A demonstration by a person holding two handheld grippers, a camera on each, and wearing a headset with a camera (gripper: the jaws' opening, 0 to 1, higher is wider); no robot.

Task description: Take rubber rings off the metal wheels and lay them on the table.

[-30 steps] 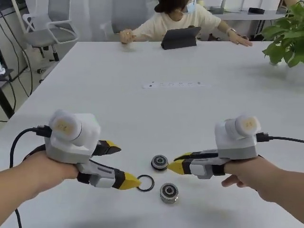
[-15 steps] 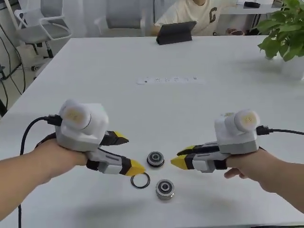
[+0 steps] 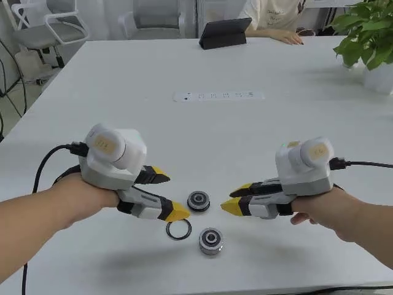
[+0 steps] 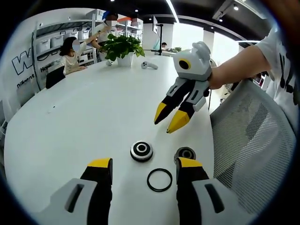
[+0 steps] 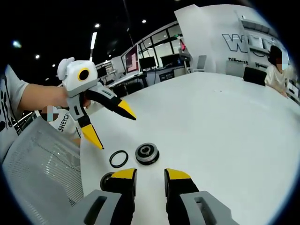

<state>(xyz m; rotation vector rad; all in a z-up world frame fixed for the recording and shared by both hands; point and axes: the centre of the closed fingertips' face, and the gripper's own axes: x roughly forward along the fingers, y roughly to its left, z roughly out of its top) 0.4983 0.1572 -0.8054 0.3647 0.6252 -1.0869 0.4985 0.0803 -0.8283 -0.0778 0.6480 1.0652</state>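
- Currently, one loose rubber ring (image 3: 178, 230) flat on the desk (image 3: 215, 135), just left of the near wheel (image 3: 210, 240), apart from it.
- Far wheel (image 3: 198, 201) on the desk too, behind the ring, clear of the near wheel.
- Spread wide, holding nothing: left hand-held gripper (image 3: 175, 195), lower tip close to the ring.
- Slightly parted, holding nothing: right hand-held gripper (image 3: 228, 201), tips near the far wheel, not touching.

near wheel (image 5: 106, 181): half hidden behind right gripper (image 5: 151, 174) | plant (image 3: 366, 32): cut by edge
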